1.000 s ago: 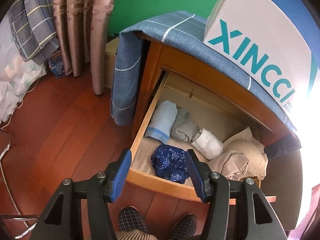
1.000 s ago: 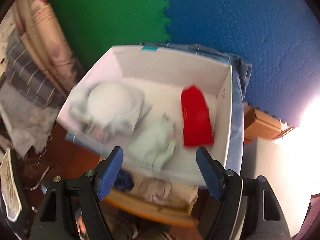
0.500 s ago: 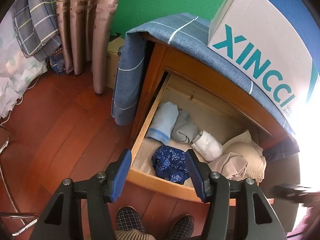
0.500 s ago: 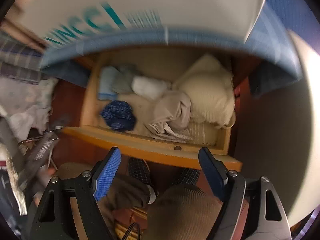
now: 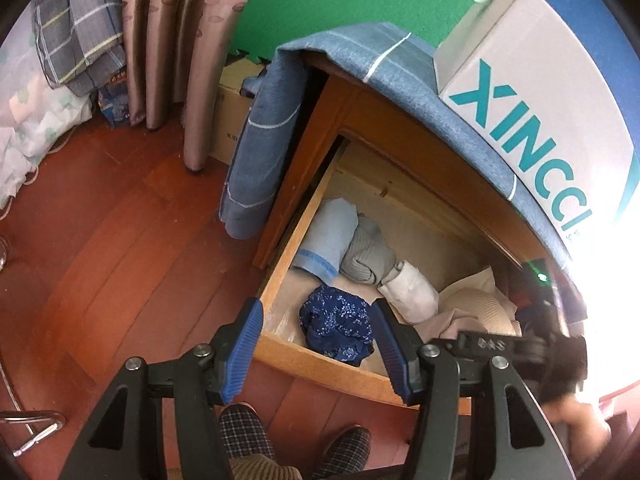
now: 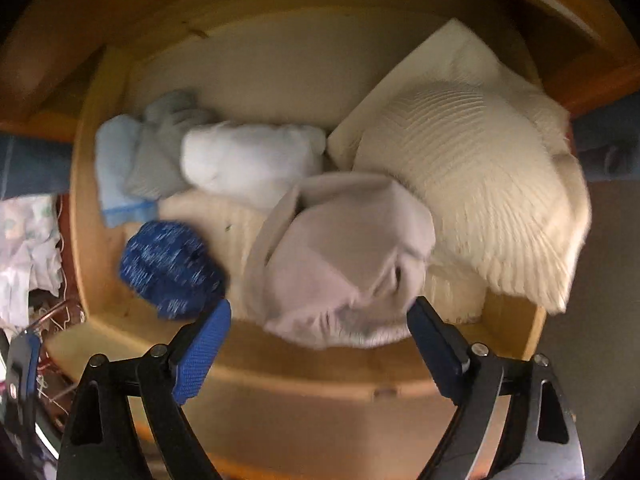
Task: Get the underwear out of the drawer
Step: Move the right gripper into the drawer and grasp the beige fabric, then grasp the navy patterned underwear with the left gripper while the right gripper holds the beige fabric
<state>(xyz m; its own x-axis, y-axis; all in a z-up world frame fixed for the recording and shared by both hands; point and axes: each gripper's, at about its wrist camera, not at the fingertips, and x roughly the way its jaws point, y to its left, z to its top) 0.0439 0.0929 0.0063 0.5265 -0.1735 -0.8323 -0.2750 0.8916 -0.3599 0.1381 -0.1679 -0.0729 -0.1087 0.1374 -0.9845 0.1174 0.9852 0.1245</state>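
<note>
Left wrist: one open wooden drawer (image 5: 280,346), six bundles inside, incl. one navy speckled underwear (image 5: 338,326) front-left. Left gripper (image 5: 318,346) half-open, empty, angled down.

Right wrist: same six. Right gripper (image 6: 320,334) straight down over beige crumpled cloth (image 6: 344,260), jaws just widening, nothing gripped.

The left gripper (image 5: 318,346), black-framed with ribbed blue pads, is hovering with its jaws apart and nothing between them, above the front rail of the open light-wood drawer (image 5: 332,368). A crumpled dark-blue speckled underwear (image 5: 338,330) is lying just behind that rail. Behind it, a folded pale-blue cloth (image 5: 328,236), a grey roll (image 5: 366,256) and a white roll (image 5: 410,292) are sitting side by side. A white box with teal lettering (image 5: 532,120) is resting on the blue checked cloth (image 5: 384,68) covering the cabinet.
</note>
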